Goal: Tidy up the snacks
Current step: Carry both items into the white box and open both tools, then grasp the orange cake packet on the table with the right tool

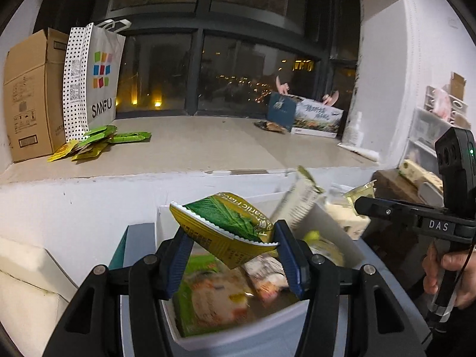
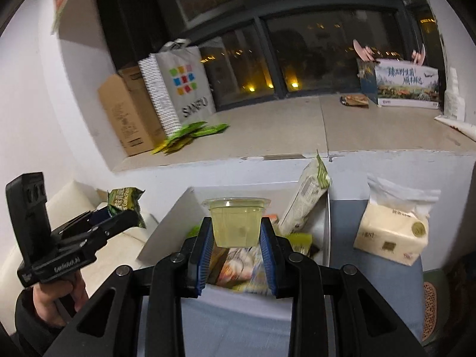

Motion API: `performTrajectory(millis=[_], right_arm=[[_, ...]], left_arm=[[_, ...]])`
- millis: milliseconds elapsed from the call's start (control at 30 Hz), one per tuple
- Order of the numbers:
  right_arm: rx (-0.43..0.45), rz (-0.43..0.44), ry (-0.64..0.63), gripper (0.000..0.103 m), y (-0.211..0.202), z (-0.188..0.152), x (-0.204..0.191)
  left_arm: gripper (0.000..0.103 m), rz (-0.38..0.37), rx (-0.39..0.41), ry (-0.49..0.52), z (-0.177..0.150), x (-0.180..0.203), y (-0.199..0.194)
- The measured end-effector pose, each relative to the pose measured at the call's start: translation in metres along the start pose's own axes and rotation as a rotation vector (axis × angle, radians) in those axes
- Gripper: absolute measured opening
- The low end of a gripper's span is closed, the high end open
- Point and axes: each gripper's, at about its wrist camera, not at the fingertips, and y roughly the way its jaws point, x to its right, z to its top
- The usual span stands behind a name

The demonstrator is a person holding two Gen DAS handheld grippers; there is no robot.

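1. Night-dark windows back a pale sill (image 1: pixel 193 148) where green packets (image 1: pixel 98 142) lie piled at far left, beside a SANFU bag (image 1: pixel 95 74).
2. Left claw (image 1: pixel 232 238) pinches a green-yellow snack packet (image 1: pixel 226 226) above the white bin (image 1: pixel 238 336) of mixed snacks.
3. Right claw (image 2: pixel 236 235) grips a clear jelly cup (image 2: pixel 235 220) over the same bin.
4. Sorting seems underway; next, the packet likely joins the far-left pile, and the cup needs its own spot.

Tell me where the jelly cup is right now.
The jelly cup sits center in the right wrist view, clamped in the right gripper above the white bin, left of the tall pale snack bag.
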Motion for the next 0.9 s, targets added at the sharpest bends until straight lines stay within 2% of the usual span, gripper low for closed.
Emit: performTrajectory(millis=[67, 100, 133, 167, 200, 233, 300, 400, 600, 733, 900], right_arm=[[-0.026, -0.028, 0.013, 0.033, 0.017, 0.010, 0.006], [-0.032, -0.033, 0.013, 0.035, 0.021, 0.012, 0.008], [-0.046, -0.030, 0.013, 0.036, 0.027, 0.015, 0.011], [-0.060, -0.020, 0.017, 0.048, 0.031, 0.017, 0.013], [-0.082, -0.008, 0.020, 0.087, 0.036, 0.019, 0.016], [-0.105, -0.019, 0.028, 0.102, 0.041, 0.020, 0.018], [-0.058, -0.068, 0.060, 0.103, 0.034, 0.021, 0.022], [-0.021, -0.048, 0.074, 0.103, 0.024, 0.022, 0.024], [0.006, -0.075, 0.036, 0.103, 0.007, 0.025, 0.016], [0.020, -0.062, -0.004, 0.103, -0.009, 0.022, 0.007], [0.034, -0.010, -0.062, 0.103, -0.039, 0.004, -0.005]], left_arm=[[0.061, 0.009, -0.020, 0.011, 0.004, -0.004, 0.011], [0.071, 0.025, -0.043, 0.020, 0.005, -0.005, 0.017], [0.099, 0.061, -0.065, 0.024, 0.006, -0.006, 0.023], [0.102, 0.084, -0.068, 0.018, 0.005, -0.007, 0.026], [0.103, 0.073, -0.071, 0.011, 0.003, -0.009, 0.027], [0.103, 0.062, -0.073, 0.003, 0.002, -0.011, 0.028], [0.103, 0.053, -0.078, -0.015, -0.001, -0.014, 0.028], [0.103, 0.043, -0.089, -0.022, -0.004, -0.014, 0.028], [0.103, 0.029, -0.073, -0.007, -0.006, -0.004, 0.017], [0.103, 0.017, -0.042, 0.006, -0.009, 0.005, -0.003], [0.103, -0.008, -0.003, 0.036, -0.035, 0.024, -0.047]])
